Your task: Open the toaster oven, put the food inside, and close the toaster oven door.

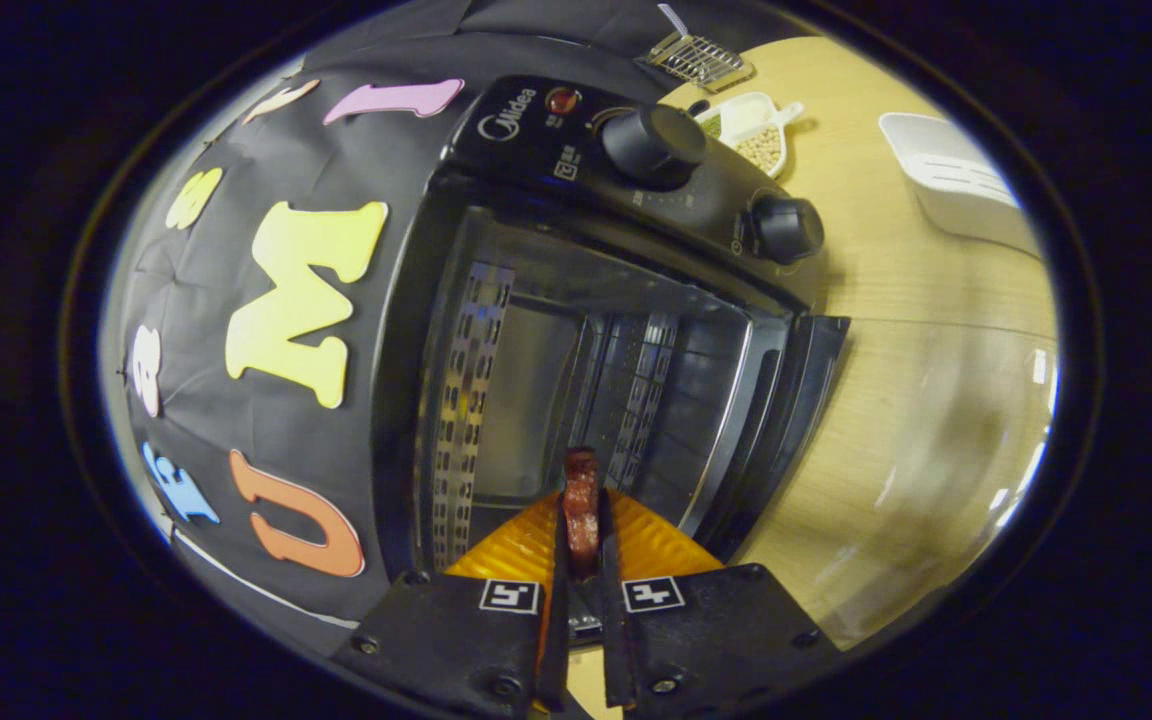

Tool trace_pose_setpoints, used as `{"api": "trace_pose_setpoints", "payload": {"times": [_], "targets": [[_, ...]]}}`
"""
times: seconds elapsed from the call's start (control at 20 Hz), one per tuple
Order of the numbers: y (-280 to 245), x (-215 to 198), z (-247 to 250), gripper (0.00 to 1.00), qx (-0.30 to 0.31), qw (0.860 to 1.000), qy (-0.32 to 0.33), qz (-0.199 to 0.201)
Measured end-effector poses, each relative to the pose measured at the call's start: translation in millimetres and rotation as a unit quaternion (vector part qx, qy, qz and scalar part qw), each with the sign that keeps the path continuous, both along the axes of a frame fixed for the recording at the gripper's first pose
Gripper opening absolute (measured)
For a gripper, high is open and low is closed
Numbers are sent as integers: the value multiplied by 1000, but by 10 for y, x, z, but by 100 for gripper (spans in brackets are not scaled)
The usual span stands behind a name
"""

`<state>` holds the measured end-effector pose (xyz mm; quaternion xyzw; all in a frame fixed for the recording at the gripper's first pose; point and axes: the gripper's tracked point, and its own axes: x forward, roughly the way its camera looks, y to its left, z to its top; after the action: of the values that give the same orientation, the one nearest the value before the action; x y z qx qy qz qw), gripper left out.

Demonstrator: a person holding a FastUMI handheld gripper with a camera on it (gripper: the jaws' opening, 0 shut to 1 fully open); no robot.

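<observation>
Fingers [581,525] closed on food [581,505], aimed into open oven [576,370].

Gripped reddish-brown strip upright between both fingers, its tip just at the cavity mouth. Door [786,420] swung wide at 3 o'clock, edge over the surface [916,400]. Bare cavity ahead at 12. Knobs [653,143], dish [758,130], rack [694,58] and white tray [956,175] beyond at 1 to 2 o'clock.

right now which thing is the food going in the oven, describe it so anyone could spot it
Start at the black toaster oven, door open. In front of its cavity the gripper is shut on the food: a thin reddish-brown strip, upright between the fingers, unlike the pale beans in the dish beyond.
</observation>
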<state>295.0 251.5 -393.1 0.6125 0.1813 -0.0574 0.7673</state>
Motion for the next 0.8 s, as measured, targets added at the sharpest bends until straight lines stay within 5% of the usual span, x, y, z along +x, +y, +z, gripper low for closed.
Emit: {"api": "trace_pose_setpoints", "payload": {"times": [0.3, 0.7, 0.8], "targets": [[-56, 68, -163, 21, -61, 998, 23, 3], [-274, 42, -123, 55, -230, 972, 17, 55], [-333, 15, -108, 74, -274, 959, 13, 66]]}}
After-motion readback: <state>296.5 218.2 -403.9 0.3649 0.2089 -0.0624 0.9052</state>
